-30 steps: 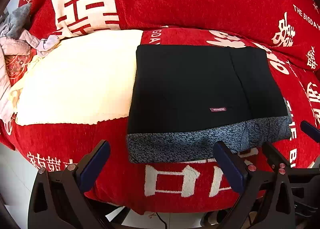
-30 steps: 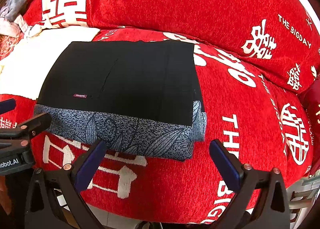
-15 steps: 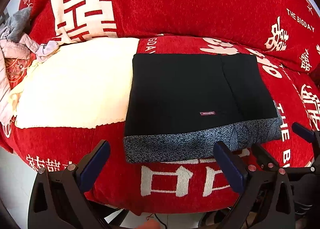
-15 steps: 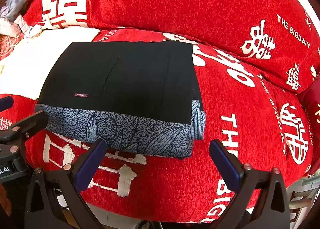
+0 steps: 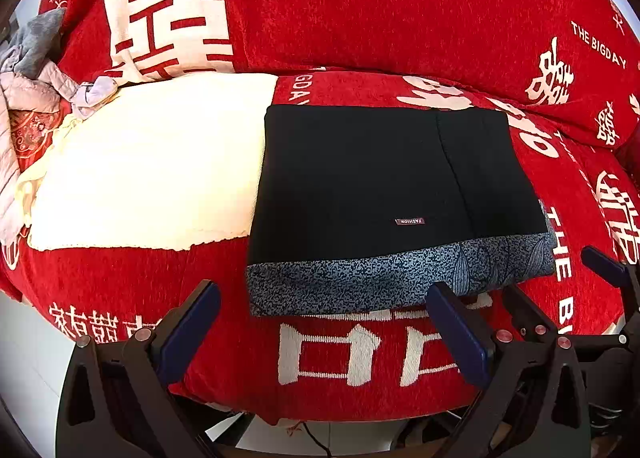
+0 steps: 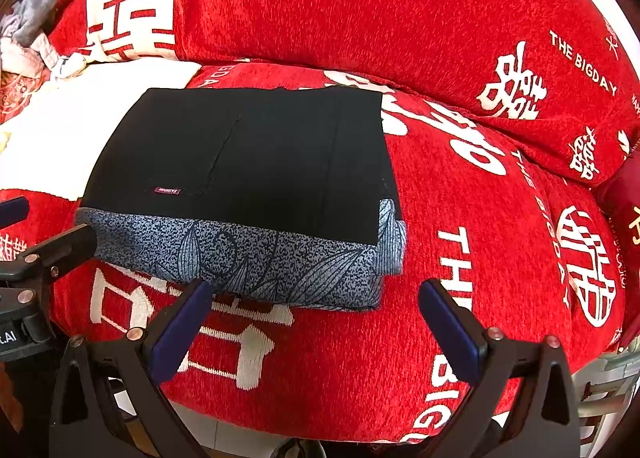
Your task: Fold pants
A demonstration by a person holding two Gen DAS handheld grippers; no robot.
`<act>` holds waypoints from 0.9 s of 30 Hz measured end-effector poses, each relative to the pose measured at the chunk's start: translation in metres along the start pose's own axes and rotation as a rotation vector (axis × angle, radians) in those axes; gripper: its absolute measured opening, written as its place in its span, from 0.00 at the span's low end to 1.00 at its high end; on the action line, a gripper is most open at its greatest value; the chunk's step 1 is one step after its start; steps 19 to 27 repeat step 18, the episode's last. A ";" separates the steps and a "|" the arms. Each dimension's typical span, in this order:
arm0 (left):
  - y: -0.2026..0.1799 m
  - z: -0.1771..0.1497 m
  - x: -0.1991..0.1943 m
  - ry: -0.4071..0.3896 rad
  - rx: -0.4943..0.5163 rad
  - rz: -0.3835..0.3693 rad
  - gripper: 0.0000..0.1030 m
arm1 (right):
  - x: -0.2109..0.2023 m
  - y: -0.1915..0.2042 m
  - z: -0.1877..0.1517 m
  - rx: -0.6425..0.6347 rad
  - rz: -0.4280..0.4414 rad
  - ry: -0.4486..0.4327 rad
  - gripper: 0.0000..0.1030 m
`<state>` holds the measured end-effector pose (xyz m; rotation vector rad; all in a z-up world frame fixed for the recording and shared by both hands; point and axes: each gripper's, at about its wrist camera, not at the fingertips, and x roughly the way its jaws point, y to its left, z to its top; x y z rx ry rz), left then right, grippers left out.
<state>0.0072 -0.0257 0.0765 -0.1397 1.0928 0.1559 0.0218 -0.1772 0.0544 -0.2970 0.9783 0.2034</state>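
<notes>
The black pants (image 5: 360, 185) lie folded into a flat rectangle on the red sofa seat, with a blue-grey patterned lining band along the near edge and a small maroon label on top. The right wrist view shows the same folded pants (image 6: 248, 169). My left gripper (image 5: 324, 310) is open and empty, held back just off the near edge of the pants. My right gripper (image 6: 314, 306) is also open and empty, in front of the pants' right near corner. In the left wrist view the right gripper (image 5: 560, 282) shows at the right edge.
A cream blanket (image 5: 152, 165) covers the seat left of the pants. A heap of grey and pink clothes (image 5: 28, 69) lies at the far left. Red cushions (image 5: 360, 5) with white characters form the backrest. The sofa's front edge (image 5: 320, 398) drops to the floor below.
Both grippers have drawn back slightly from the sofa, so the folded pants sit a little farther off in both views. The pants have not moved.
</notes>
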 end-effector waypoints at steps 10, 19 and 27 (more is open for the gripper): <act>0.003 -0.004 -0.003 -0.001 -0.007 -0.005 1.00 | -0.005 0.001 -0.004 -0.003 0.000 -0.010 1.00; 0.006 -0.027 0.007 -0.003 0.024 -0.020 1.00 | 0.009 0.002 -0.029 0.034 0.002 -0.006 1.00; 0.006 -0.027 0.007 -0.003 0.024 -0.020 1.00 | 0.009 0.002 -0.029 0.034 0.002 -0.006 1.00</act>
